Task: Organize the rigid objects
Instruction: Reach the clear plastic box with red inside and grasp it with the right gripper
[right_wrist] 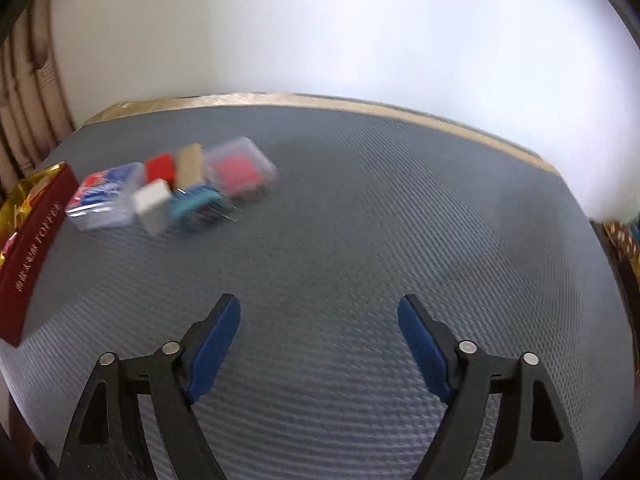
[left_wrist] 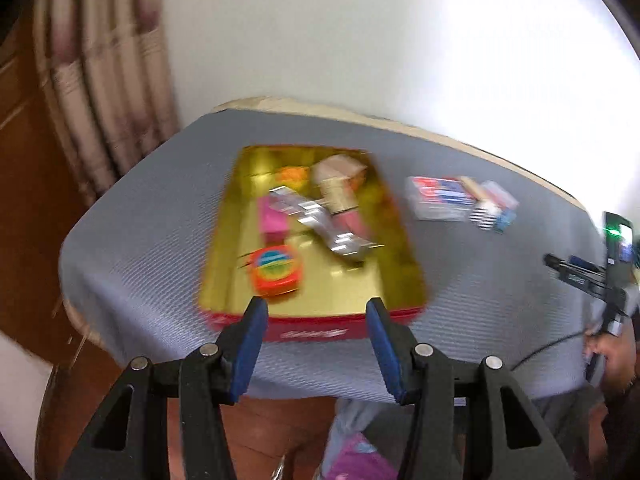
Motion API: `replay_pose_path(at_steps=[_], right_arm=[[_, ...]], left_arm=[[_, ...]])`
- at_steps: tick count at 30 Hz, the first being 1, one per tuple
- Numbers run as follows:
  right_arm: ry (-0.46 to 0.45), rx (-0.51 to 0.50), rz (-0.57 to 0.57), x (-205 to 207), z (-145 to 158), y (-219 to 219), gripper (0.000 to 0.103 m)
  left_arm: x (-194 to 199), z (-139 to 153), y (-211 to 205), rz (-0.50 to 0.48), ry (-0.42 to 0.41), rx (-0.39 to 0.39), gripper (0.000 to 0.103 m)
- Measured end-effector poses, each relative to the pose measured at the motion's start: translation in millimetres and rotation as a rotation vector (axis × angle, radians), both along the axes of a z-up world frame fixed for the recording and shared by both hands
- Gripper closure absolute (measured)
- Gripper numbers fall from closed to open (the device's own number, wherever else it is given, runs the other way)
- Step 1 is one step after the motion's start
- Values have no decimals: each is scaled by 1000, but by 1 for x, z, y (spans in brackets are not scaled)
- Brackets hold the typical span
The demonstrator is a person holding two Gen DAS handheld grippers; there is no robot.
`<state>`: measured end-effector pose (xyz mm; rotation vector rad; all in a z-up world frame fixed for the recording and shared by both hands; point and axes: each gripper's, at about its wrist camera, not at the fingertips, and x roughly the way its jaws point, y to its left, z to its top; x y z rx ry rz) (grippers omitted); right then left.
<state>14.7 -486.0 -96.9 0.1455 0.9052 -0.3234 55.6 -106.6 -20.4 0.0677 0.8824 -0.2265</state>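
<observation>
A: so where's everything sitting right now?

B: the red tin with the gold inside is on the grey textured mat, just ahead of the left gripper. That gripper's blue pads are spread apart with nothing between them, hovering at the near wall of the tin

A: what's in the tin?

B: an orange round-cornered box with a striped lid near the front left, a pink block behind it, a silvery bar lying diagonally across the middle, a pinkish carton toward the far side, and something small and orange at the back. It's all blurry, so I can't say more than that

A: and outside it?

B: a cluster to the right of the tin, packed close together: a clear case with red and blue print, a white block, a red piece, a tan one, a teal thing and a clear case with red inside

A: right hand?

B: the right gripper is over bare mat, near side, well apart from that cluster, fingers wide and holding nothing
</observation>
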Motion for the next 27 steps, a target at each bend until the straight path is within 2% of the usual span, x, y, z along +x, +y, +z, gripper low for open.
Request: replay_pose_path(at_steps=[2, 4, 6, 8, 13, 16, 18, 21, 24, 27], right_arm=[[-4, 36, -22, -8, -7, -14, 13], [-17, 82, -25, -13, -9, -22, 13], [-25, 95, -29, -10, -11, -16, 8], [-29, 103, -20, -11, -12, -18, 7], [-31, 122, 7, -8, -15, -15, 6], [-41, 132, 10, -5, -15, -13, 6], [-57, 133, 22, -9, -11, -11, 6], [-105, 174, 121, -13, 1, -6, 6], [-123, 171, 219, 1, 12, 5, 6], [-135, 188, 254, 19, 24, 5, 6]], left_arm=[[5, 5, -20, -80, 8, 2, 51], [14, 7, -41, -159, 31, 0, 51], [27, 8, -61, -248, 66, -8, 51], [39, 6, -76, -332, 109, -19, 51], [57, -5, -106, -417, 147, 46, 51], [59, -14, -119, -413, 156, 88, 51], [62, -19, -123, -398, 182, 62, 51], [67, -30, -128, -374, 230, 27, 51], [69, -36, -134, -362, 252, 17, 51], [69, -37, -137, -342, 254, 12, 51]])
